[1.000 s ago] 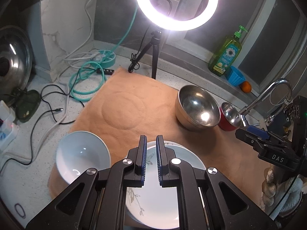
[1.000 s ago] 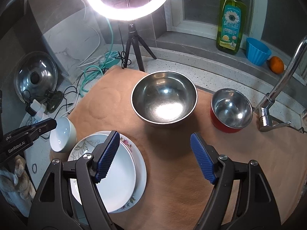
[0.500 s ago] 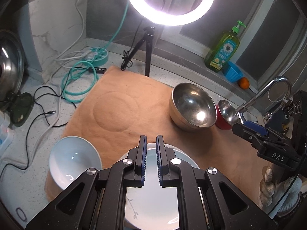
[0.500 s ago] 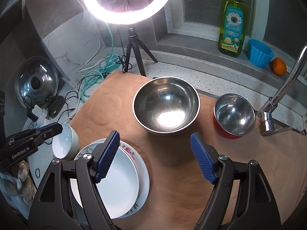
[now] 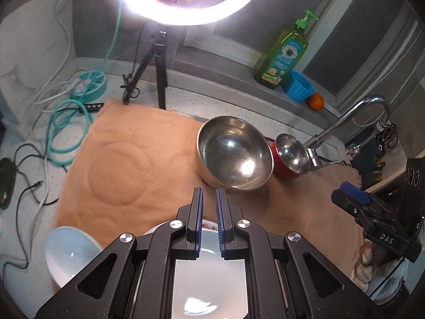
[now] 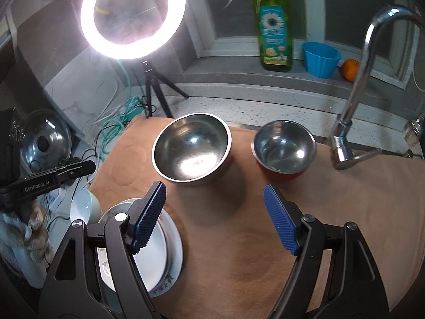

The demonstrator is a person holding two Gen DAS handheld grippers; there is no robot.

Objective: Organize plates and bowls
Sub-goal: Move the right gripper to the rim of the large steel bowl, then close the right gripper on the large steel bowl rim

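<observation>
Orange cloth [image 6: 239, 239] covers the tabletop, where the released right gripper [image 6: 215, 218] and clenched, empty left gripper [image 5: 209, 212] might knock the steel bowl [image 6: 191, 148].

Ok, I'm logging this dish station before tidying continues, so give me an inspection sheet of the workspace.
Surface: orange mat on speckled counter.
Job's things: large steel bowl beside red-sided steel bowl; white plate stacked on floral plate; white bowl at the mat's left edge.
Clutter: pot lid, soap bottle, blue cup, orange.
Tongs: left tongs shut, empty; right tongs open, empty.
Cables: teal hose, black and white leads.
Surroundings: ring light, faucet, window ledge.
</observation>
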